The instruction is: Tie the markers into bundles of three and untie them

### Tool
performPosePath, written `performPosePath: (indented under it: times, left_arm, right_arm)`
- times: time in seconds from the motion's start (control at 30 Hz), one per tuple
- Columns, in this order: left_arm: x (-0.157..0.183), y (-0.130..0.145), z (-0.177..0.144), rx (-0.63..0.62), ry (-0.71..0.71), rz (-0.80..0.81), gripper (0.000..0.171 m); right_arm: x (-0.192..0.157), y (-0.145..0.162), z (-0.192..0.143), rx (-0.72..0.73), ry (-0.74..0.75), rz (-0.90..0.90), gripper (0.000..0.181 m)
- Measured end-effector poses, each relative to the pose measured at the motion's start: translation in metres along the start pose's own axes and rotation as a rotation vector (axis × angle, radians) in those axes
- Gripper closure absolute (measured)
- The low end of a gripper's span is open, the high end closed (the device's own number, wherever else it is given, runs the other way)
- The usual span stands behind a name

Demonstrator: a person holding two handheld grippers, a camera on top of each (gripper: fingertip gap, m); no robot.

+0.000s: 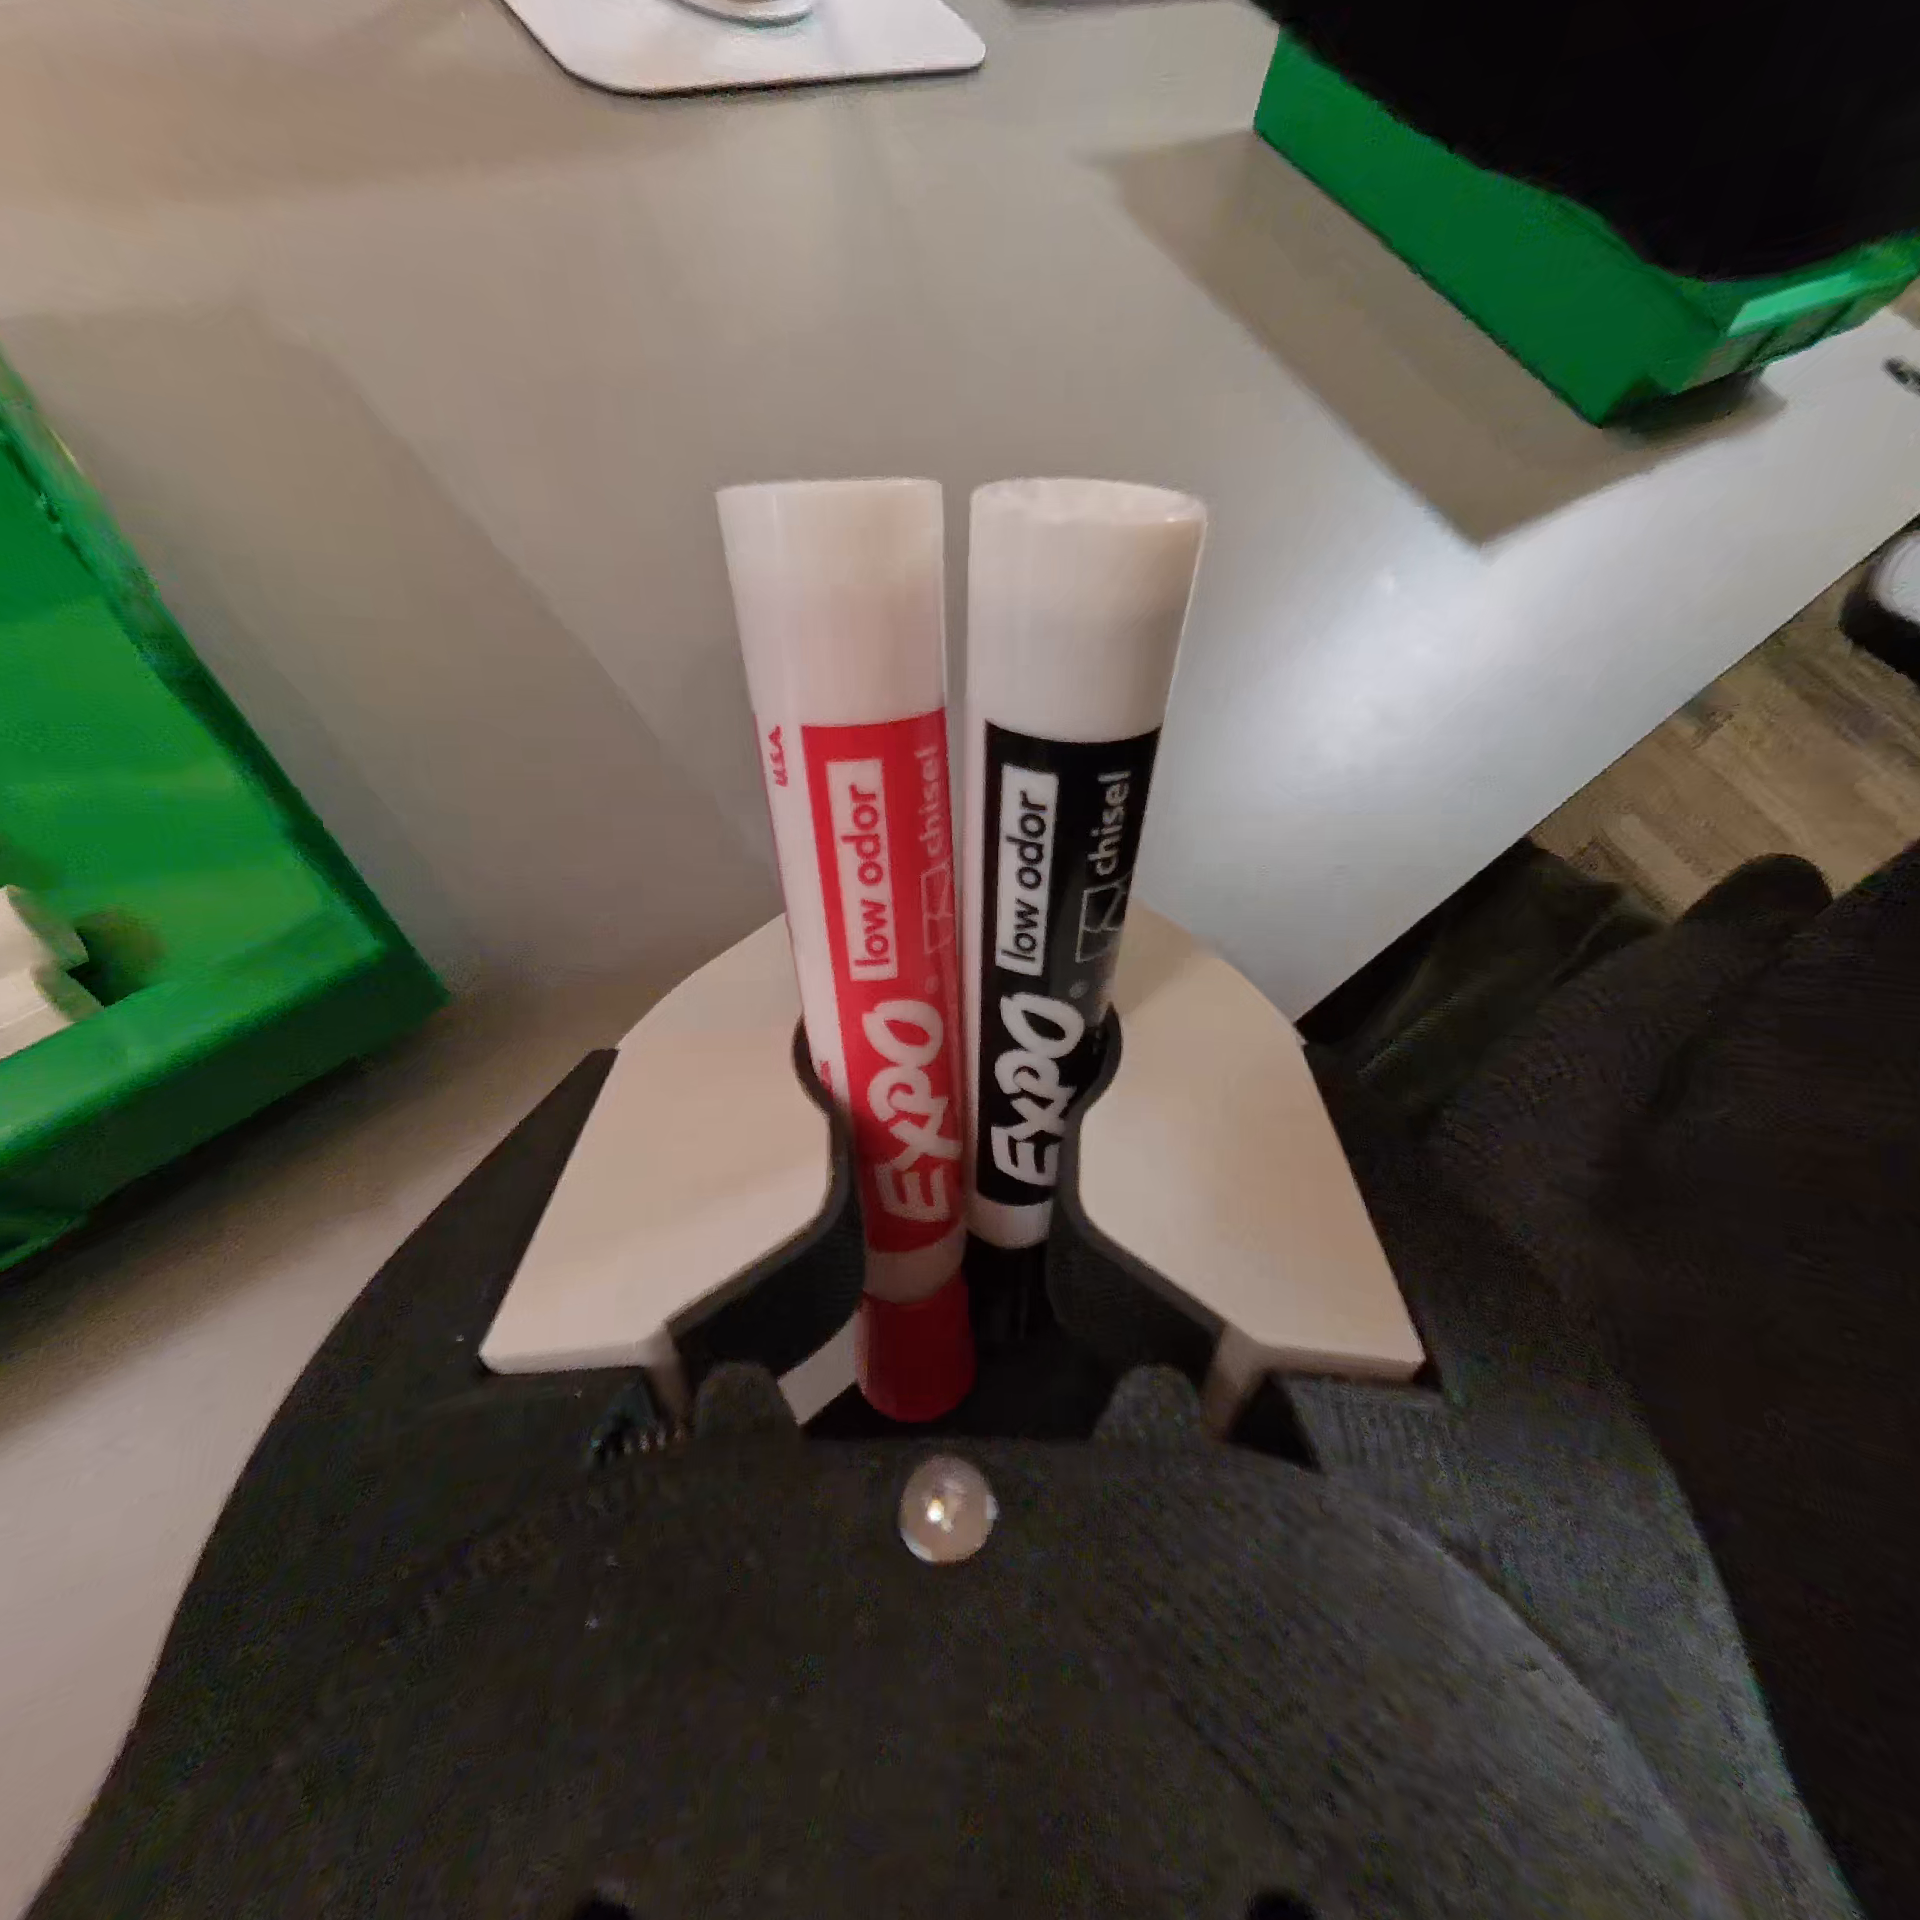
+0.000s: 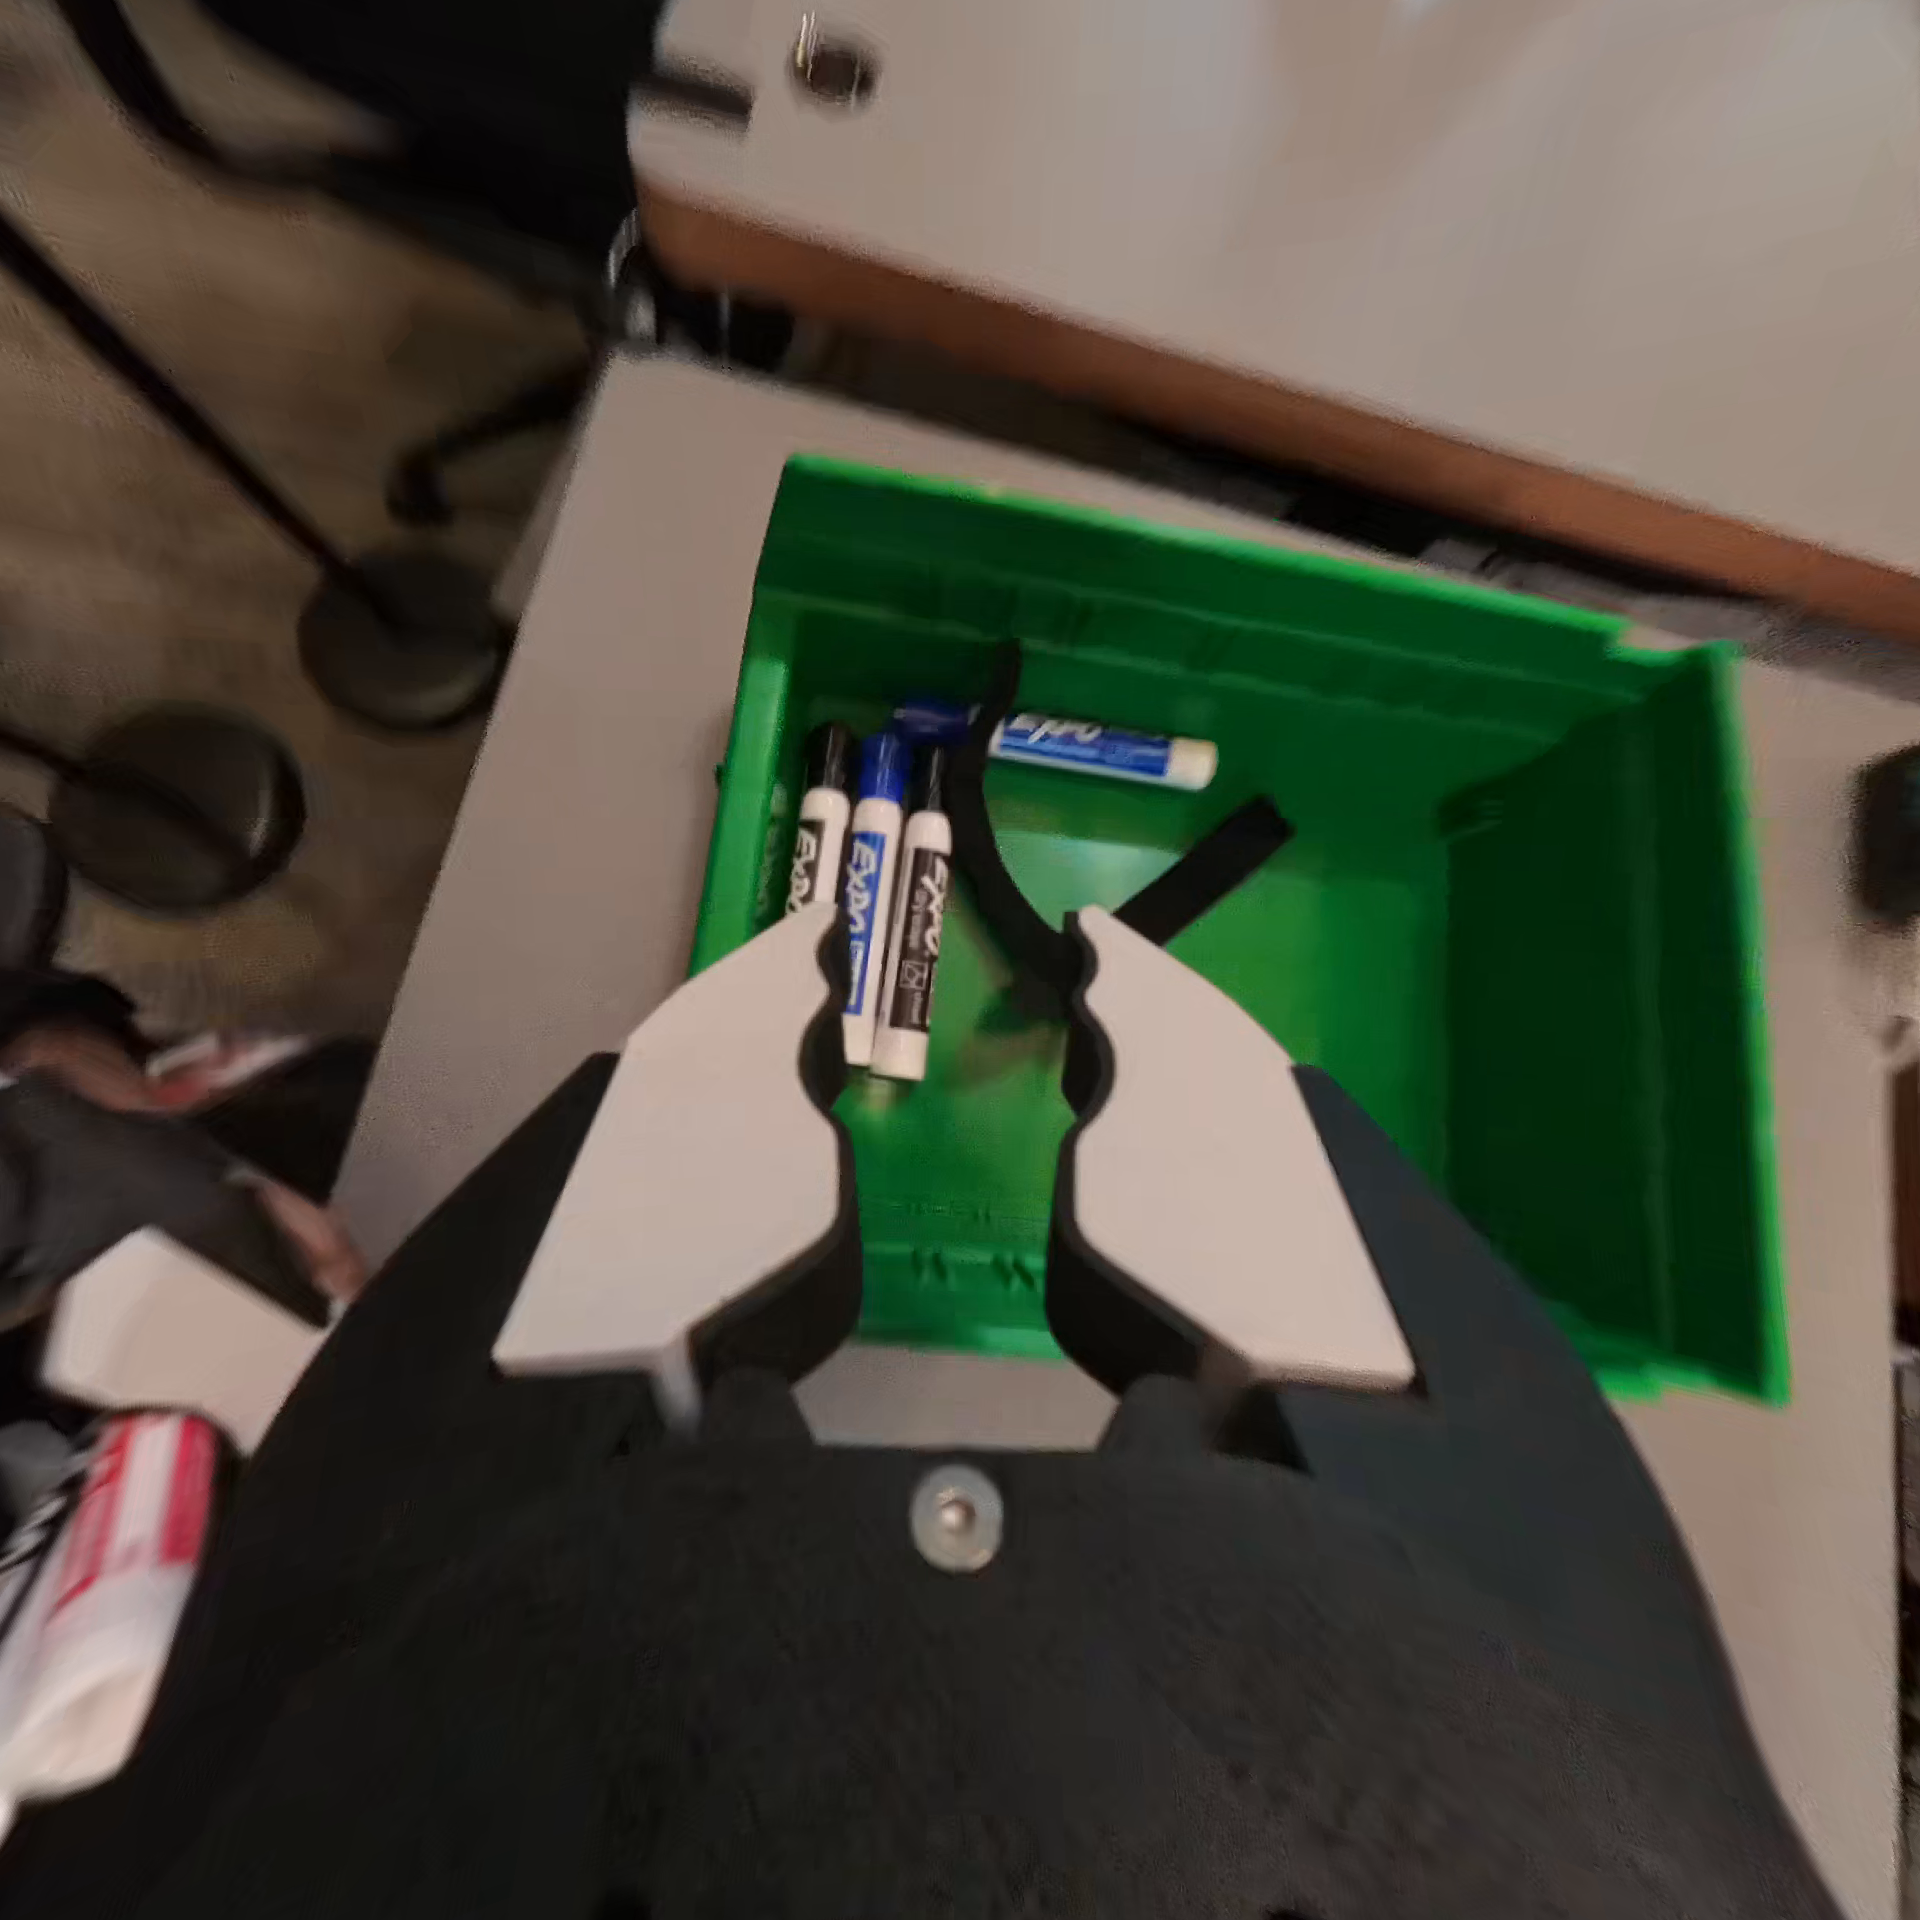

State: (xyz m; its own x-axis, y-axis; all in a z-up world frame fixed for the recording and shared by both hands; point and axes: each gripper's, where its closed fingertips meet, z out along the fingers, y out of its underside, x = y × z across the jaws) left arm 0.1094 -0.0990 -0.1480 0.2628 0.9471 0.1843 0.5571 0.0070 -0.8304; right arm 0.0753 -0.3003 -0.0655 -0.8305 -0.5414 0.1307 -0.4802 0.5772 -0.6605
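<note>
My left gripper [image 1: 956, 1023] is shut on two markers side by side, a red-labelled marker [image 1: 862, 883] and a black-labelled marker [image 1: 1060, 883], their white ends pointing away over the pale table [image 1: 582, 416]. My right gripper [image 2: 951, 935] is open and empty, held above a green bin [image 2: 1600, 935]. In that bin lie several markers: a black one [image 2: 821, 842], a blue one [image 2: 868, 914] and another black one [image 2: 914, 935] side by side at the left, and a blue one [image 2: 1101, 748] across the back. Black strips [image 2: 1216, 862] also lie in the bin.
In the left wrist view a green bin [image 1: 156, 831] stands at the left and another green bin [image 1: 1538, 270] at the upper right. A white pad [image 1: 748, 42] lies at the far edge. The table's right edge drops to wood floor [image 1: 1714, 769]. Chair bases [image 2: 405, 634] stand beyond the table in the right wrist view.
</note>
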Motion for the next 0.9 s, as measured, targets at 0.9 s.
performPosePath:
  times: [0.9]
  left_arm:
    - [0.017, 0.016, 0.001, -0.063, 0.153, -0.116, 0.13]
  right_arm:
    - [-0.004, 0.074, -0.058, -0.327, -0.115, 0.061, 0.163]
